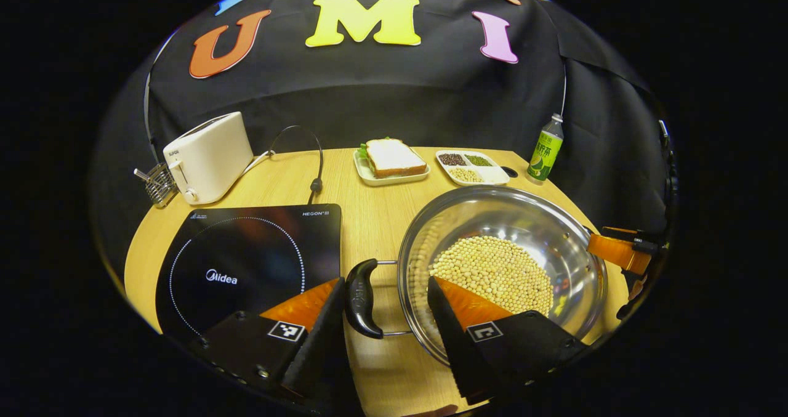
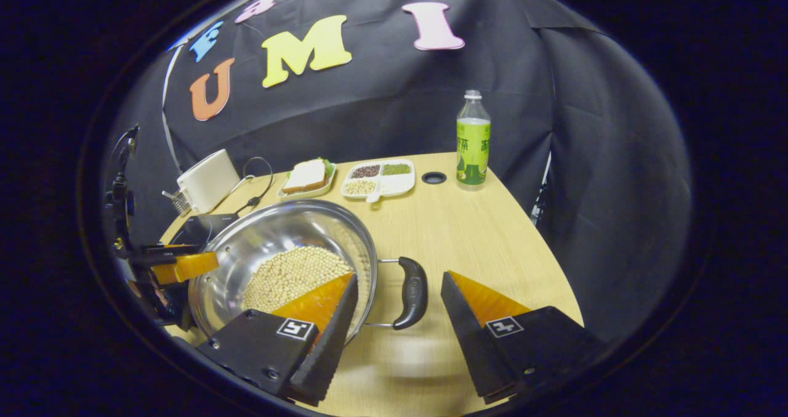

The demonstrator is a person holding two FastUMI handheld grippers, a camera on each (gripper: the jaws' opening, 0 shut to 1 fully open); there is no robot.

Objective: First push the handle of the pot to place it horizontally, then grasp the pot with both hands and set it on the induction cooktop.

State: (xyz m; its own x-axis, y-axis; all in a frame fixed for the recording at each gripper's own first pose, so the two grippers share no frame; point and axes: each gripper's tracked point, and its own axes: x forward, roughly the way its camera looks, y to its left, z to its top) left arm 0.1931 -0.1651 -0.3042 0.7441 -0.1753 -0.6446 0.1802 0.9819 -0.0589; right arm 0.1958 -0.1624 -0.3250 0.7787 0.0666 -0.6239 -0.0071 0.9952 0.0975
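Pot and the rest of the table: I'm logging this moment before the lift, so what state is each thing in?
Pot: upright on the table, holding beans, not on the cooktop.
Left handle: between the open left gripper fingers.
Right handle: between the open right gripper fingers.
Cooktop: bare.
Toaster: upright, slots empty as far as seen.
Bottle: upright, capped.
Plate: holds a sandwich.
Tray: compartments filled with beans.

Left tool (image 1: 385, 318): jaws spread wide, fingers level, angled down and forward.
Right tool (image 2: 399, 309): jaws spread wide, same downward tilt; seen opposite the left tool (image 2: 184, 266).
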